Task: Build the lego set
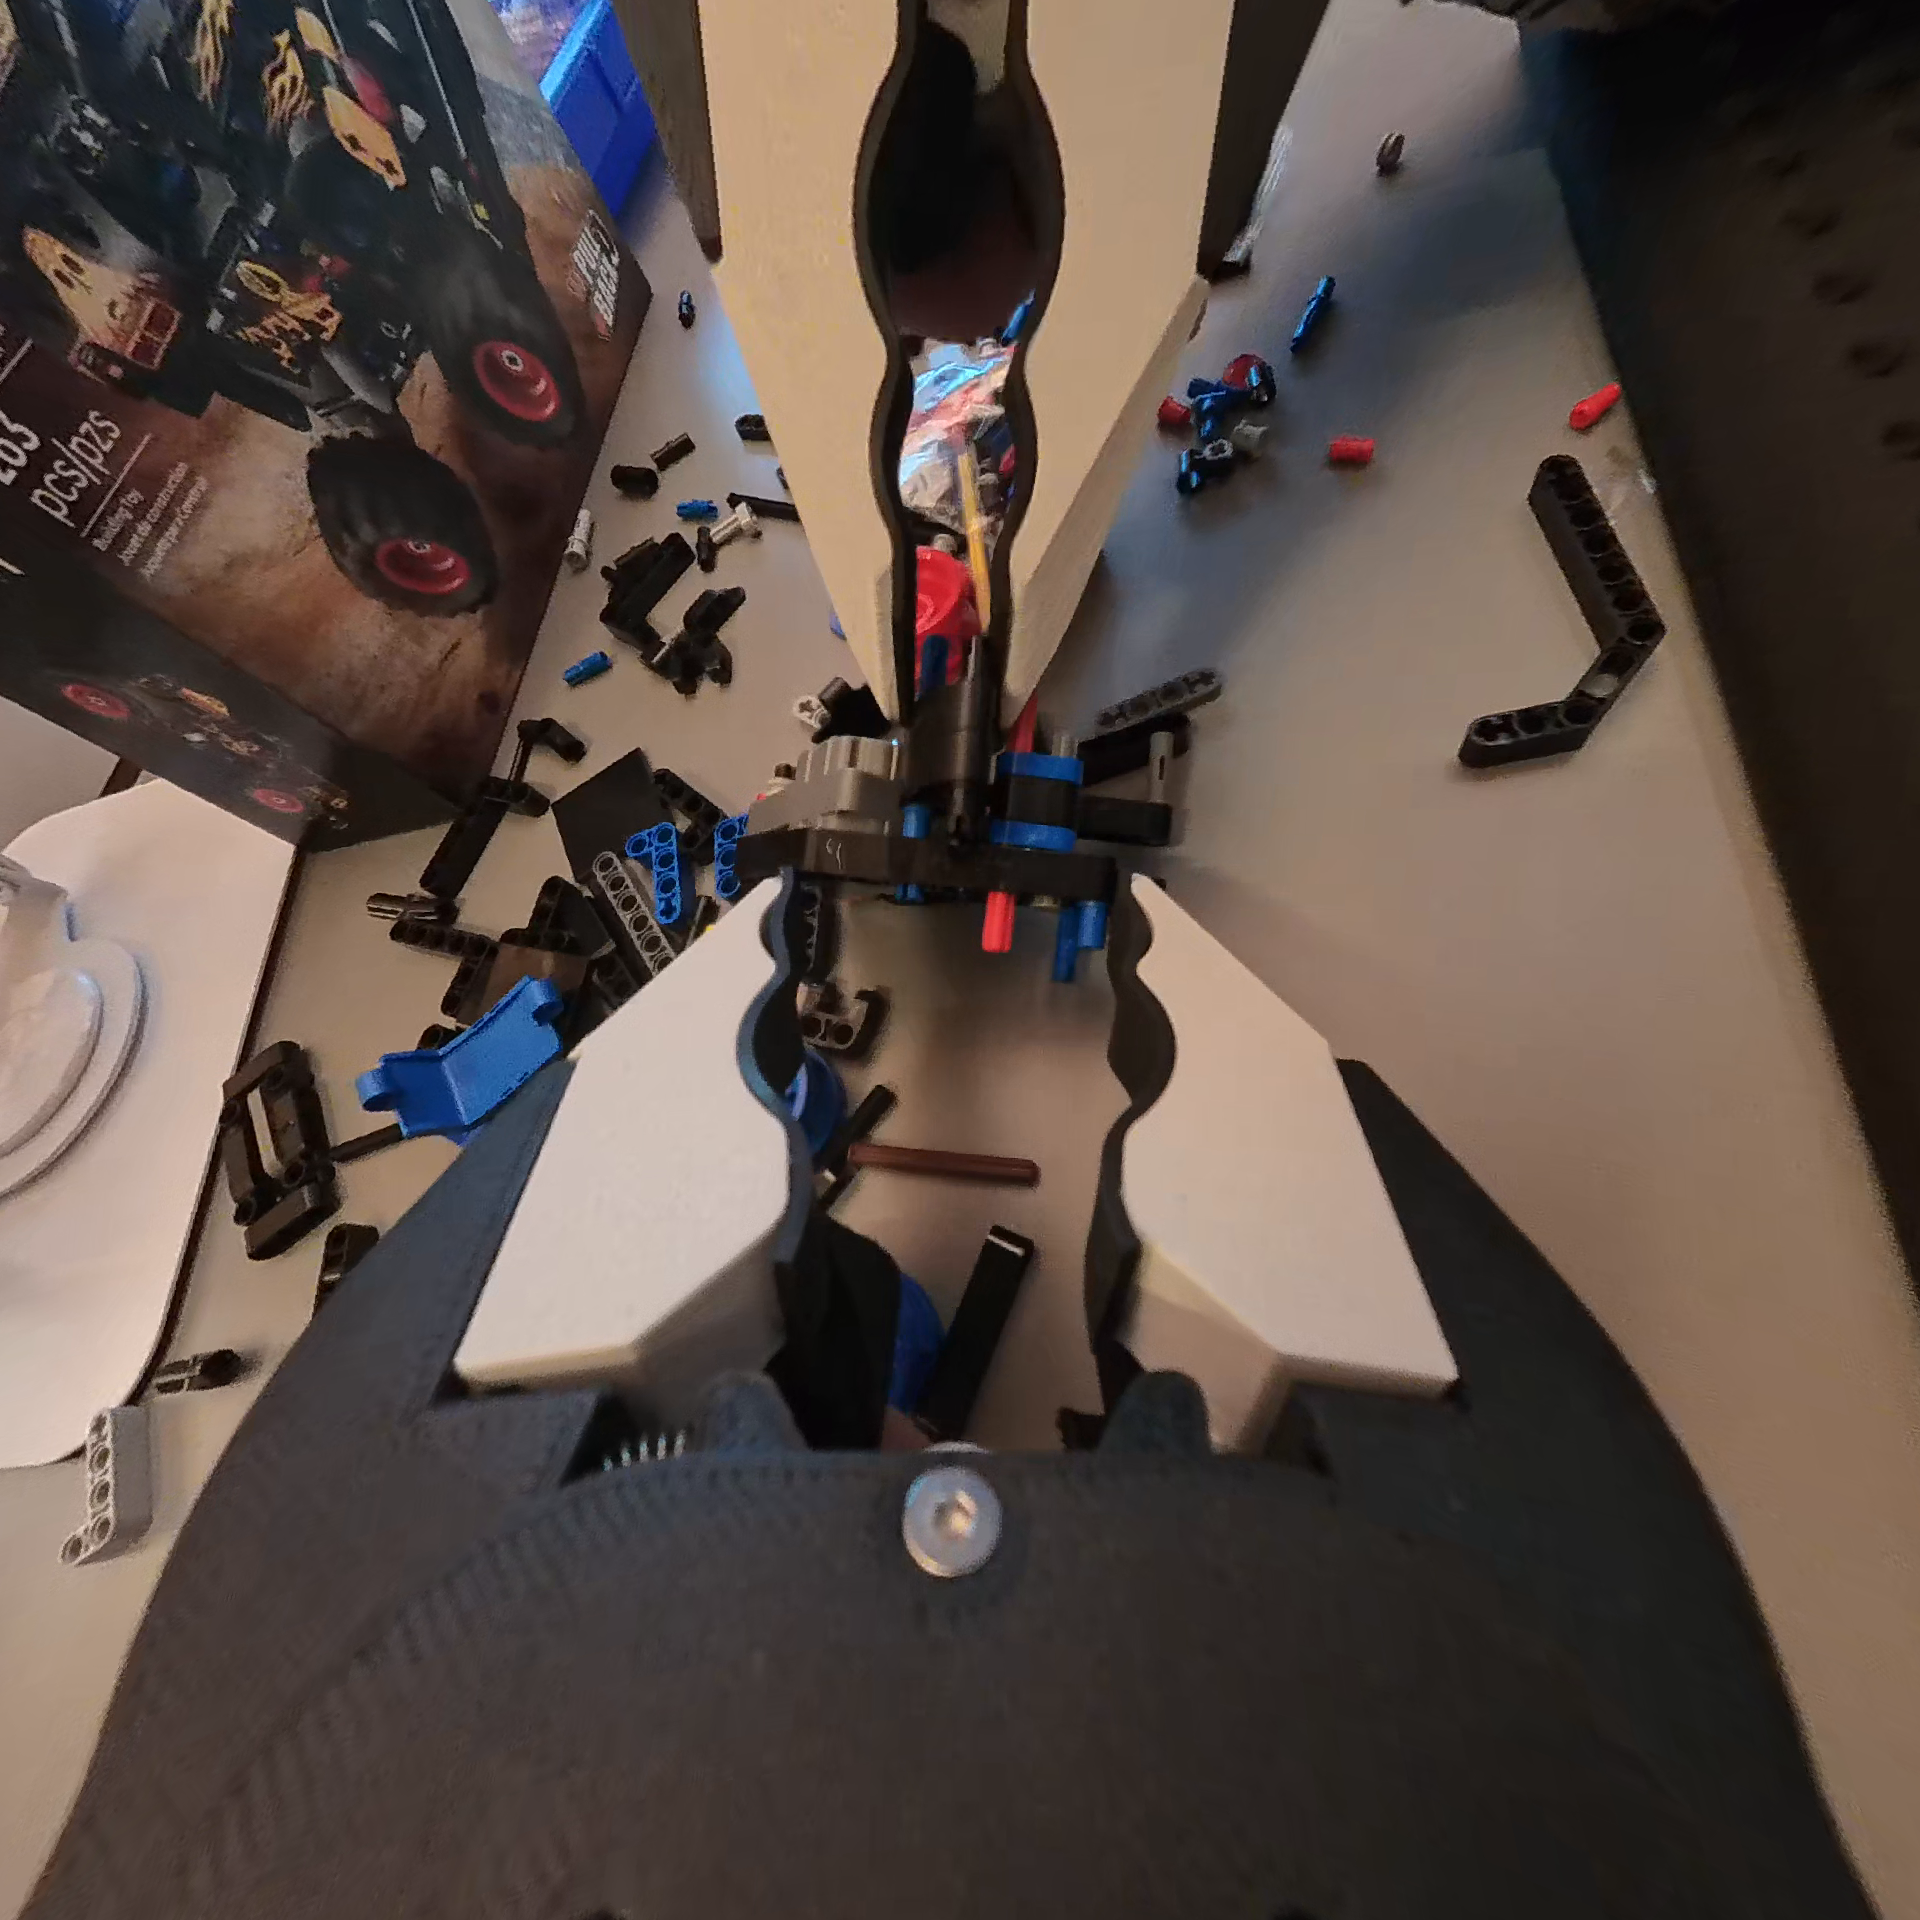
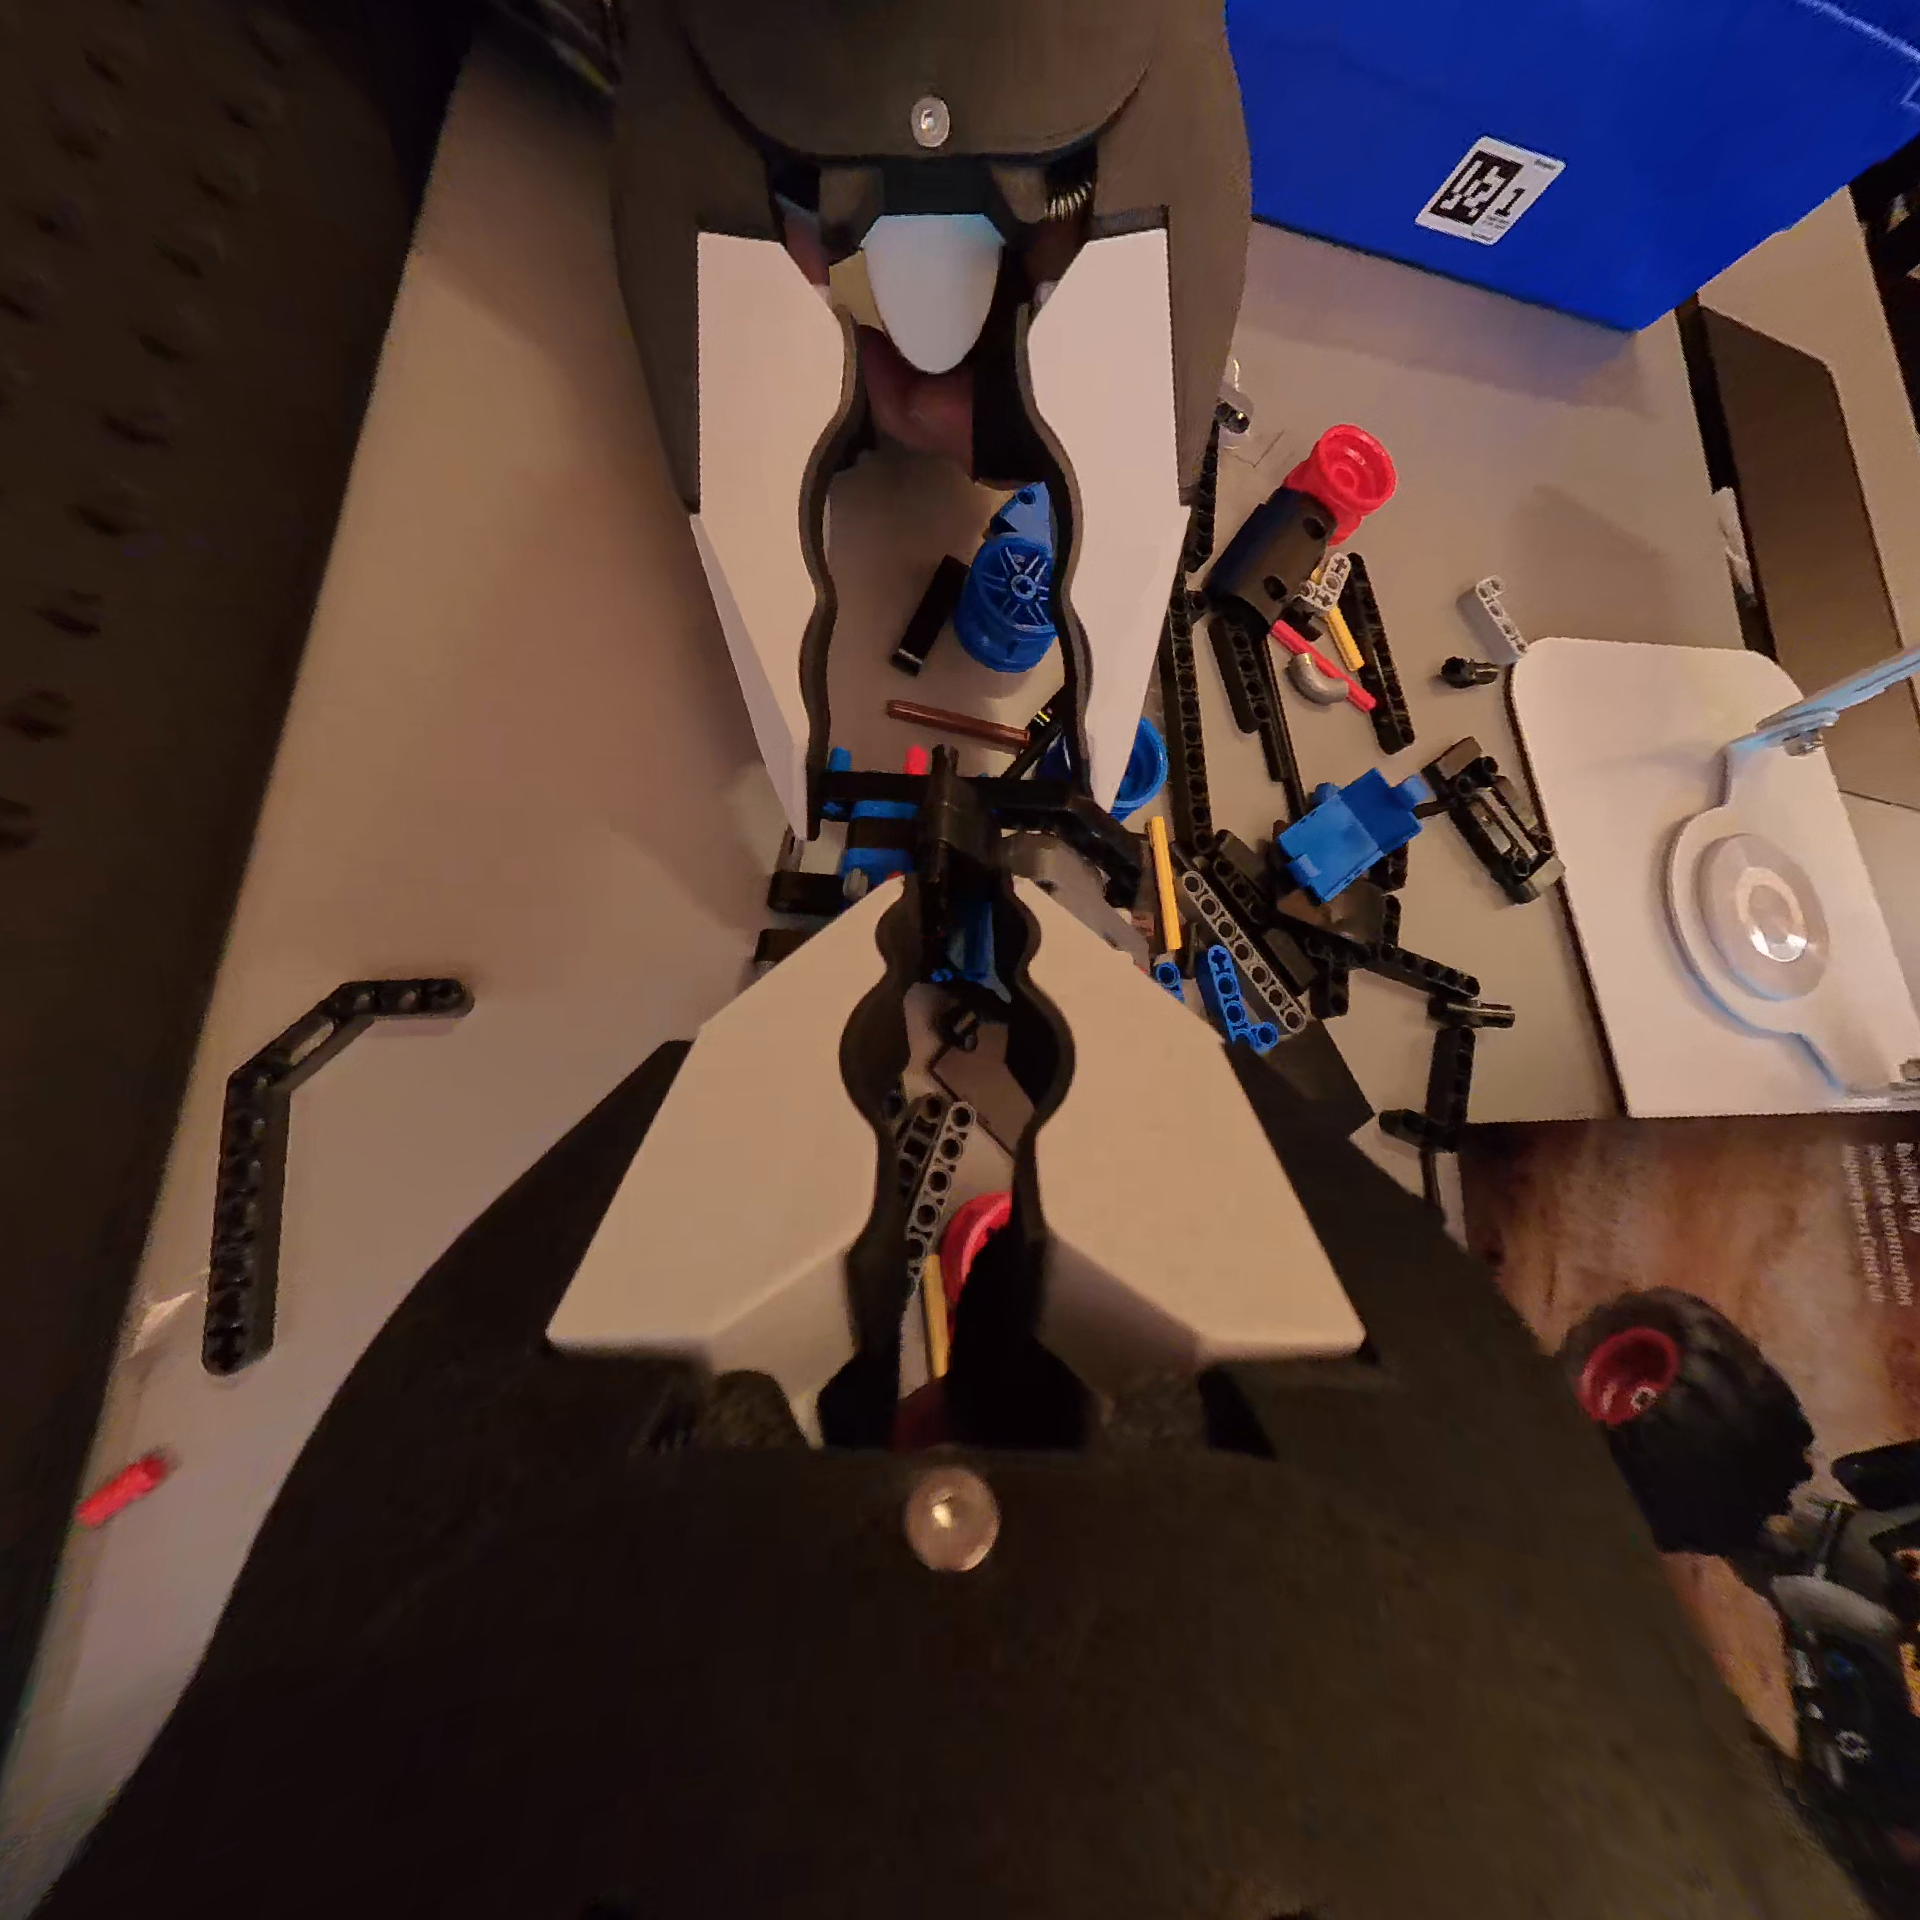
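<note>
A small lego assembly (image 1: 831, 842) of black, grey and blue parts with red and blue pins is held above the table between both grippers. My left gripper (image 1: 956, 894) comes from below in the left wrist view, its fingers closed on the two ends of the assembly's black beam. My right gripper (image 1: 956, 707) faces it from above, nearly shut on a black part in the middle. In the right wrist view, my right gripper (image 2: 956, 899) pinches that black part (image 2: 951, 821), and the left gripper (image 2: 951, 805) reaches in from the top.
Loose black beams (image 1: 582, 914), a blue panel (image 1: 468, 1060), a brown axle (image 1: 945, 1164) and red and blue pins (image 1: 1351, 449) lie scattered. A black angled beam (image 1: 1590, 613) lies alone at the right. The set's box (image 1: 260, 416) stands at the left; a blue bin (image 2: 1558, 125) and blue wheels (image 2: 1003, 603) show in the right wrist view. Both grippers' tips are close together, under 4 cm apart. My left gripper's tips are some 6 cm from the brown axle (image 1: 945, 1164). It is also in sight in the right wrist view (image 2: 956, 716).
</note>
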### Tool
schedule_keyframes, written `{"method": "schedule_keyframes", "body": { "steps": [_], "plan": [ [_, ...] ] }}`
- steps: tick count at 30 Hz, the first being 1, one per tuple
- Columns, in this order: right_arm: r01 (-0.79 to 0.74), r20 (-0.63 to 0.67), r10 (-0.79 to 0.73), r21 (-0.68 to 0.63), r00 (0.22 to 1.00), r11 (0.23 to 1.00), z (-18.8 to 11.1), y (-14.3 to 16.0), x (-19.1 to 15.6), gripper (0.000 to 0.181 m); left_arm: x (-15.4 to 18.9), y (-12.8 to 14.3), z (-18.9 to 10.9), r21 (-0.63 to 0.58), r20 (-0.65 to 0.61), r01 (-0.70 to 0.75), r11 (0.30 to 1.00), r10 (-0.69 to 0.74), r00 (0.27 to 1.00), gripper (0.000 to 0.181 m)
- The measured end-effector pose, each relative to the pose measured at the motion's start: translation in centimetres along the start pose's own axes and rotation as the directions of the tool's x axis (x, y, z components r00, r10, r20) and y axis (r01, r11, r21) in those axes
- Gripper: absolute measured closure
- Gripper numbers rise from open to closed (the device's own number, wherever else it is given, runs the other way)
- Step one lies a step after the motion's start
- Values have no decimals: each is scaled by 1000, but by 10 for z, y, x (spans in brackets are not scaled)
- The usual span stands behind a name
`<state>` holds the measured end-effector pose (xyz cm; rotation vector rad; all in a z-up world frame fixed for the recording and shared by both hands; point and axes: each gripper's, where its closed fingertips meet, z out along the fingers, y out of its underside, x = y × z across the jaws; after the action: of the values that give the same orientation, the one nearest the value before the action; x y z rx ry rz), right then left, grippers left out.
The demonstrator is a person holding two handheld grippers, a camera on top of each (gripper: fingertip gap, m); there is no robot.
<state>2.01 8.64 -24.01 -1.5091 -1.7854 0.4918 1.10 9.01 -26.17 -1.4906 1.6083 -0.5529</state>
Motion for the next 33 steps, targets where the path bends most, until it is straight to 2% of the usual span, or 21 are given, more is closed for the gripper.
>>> {"method": "schedule_keyframes", "body": {
  "steps": [14, 19, 22, 24, 27, 33],
  "plan": [
    [-100, 5, 100, 66, 995, 993, 0, 0, 1, 170, -3, -2, 2, -15, 17, 14, 1000, -14, 1000, 124],
    [-141, 34, 138, 97, 990, 985, -5, 1, 0, 170, 3, -2, -7, -16, -34, 39, 999, -40, 999, 129],
    [-141, 33, 138, 106, 990, 984, -6, 3, 1, 171, 9, 6, -5, -51, -62, 39, 998, -43, 997, 129],
    [-152, 42, 148, 111, 988, 982, -6, 5, 1, 172, 12, 2, -3, -23, -74, 44, 999, -45, 996, 132],
    [-162, 49, 157, 114, 986, 980, -5, 7, 2, 172, 6, -1, 2, -11, -20, 6, 1000, -6, 1000, 139],
    [-162, 65, 155, 136, 986, 977, -3, 8, 2, 179, 4, 0, 4, 0, -1, -10, 1000, 10, 1000, 142]
  ]
}}
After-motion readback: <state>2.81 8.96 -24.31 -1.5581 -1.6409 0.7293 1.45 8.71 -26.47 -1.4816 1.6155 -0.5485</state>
